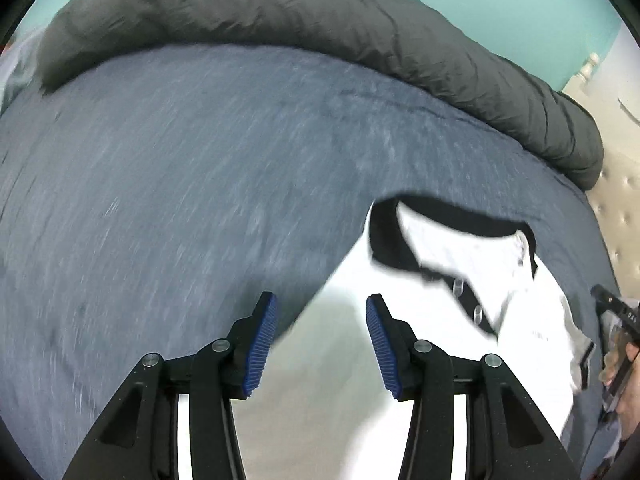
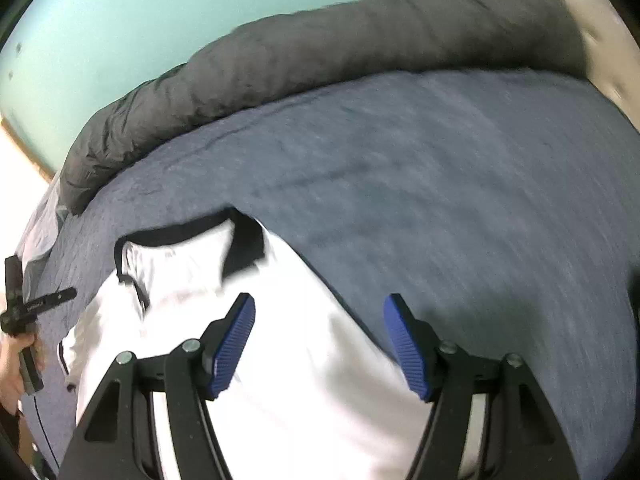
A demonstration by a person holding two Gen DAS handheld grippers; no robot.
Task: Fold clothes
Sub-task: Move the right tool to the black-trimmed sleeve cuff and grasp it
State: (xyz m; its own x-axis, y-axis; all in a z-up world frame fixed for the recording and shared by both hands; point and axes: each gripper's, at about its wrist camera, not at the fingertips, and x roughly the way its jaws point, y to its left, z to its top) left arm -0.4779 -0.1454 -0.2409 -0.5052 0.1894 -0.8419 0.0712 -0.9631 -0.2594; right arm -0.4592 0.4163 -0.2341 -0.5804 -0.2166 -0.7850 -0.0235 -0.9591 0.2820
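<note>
A white polo shirt (image 1: pixel 352 380) with a black collar (image 1: pixel 384 240) lies on a bed covered by a blue-grey blanket (image 1: pixel 180 200). Its collar points toward a rolled dark grey quilt (image 1: pixel 360 28) at the far edge of the bed. The buttons face up. The shirt looks mostly spread out, though the pictures are blurry and its lower part is out of view, so how much of it is folded cannot be told.

The left claw (image 1: pixel 322 340) is wide apart and holds nothing. It hangs over the shirt's left side, near the edge where white cloth meets blanket. The right claw (image 2: pixel 318 344) is wide too and also empty. It hangs over the shirt's other edge, with one finger above the white cloth and one above the blanket. Each camera sees the other claw held in a hand at the side of its picture.

To fold well, each claw should probably come down right at its own edge of the shirt and pinch just the shirt, not the blanket under it. Both sides should be lifted evenly so the cloth stays flat. The soft fabric may bunch or slip, so slow moves would help.
</note>
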